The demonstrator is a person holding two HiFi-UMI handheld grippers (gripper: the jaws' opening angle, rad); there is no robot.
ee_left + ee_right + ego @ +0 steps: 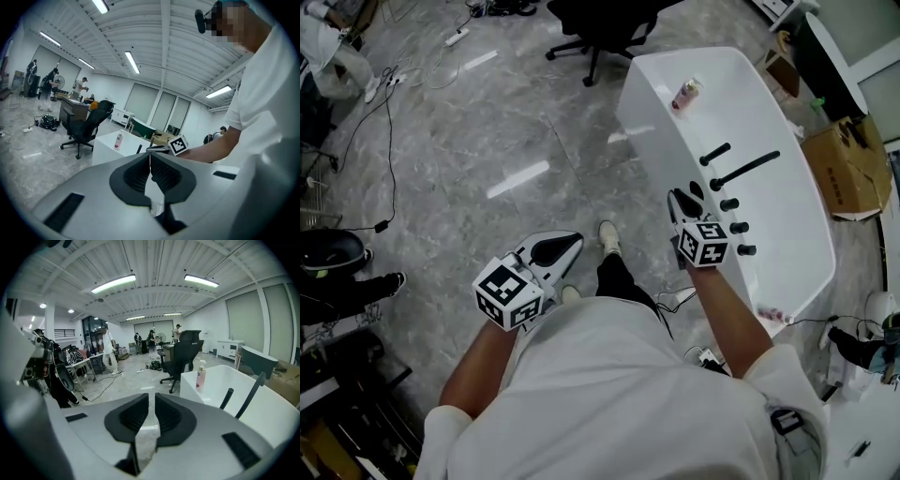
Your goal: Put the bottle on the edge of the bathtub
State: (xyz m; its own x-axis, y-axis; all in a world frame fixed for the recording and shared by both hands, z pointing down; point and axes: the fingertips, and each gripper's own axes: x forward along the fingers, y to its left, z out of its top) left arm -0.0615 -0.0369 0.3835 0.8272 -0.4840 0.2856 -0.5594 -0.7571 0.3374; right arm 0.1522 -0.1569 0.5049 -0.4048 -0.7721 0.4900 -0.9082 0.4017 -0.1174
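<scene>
A pink and white pump bottle [686, 94] stands upright on the far rim of the white bathtub [642, 112]. The left gripper view shows the bottle [119, 140] small and far off, and in the right gripper view the same bottle [201, 376] stands on the bathtub [220, 380] corner. My right gripper [682, 202] hovers over the tub's near rim, well short of the bottle. Its jaws stand a thin slit apart, with nothing between them [152, 397]. Beside the person's leg and away from the tub, my left gripper [555, 249] hangs over the floor, its jaws closed and empty [150, 157].
Black tap handles [743, 171] rise from the tub's deck, just past the right gripper. A black office chair [600, 28] stands beyond the tub's far end. A cardboard box [853, 164] sits to the right of the tub. Cables and a power strip [456, 37] lie on the marble floor at the left.
</scene>
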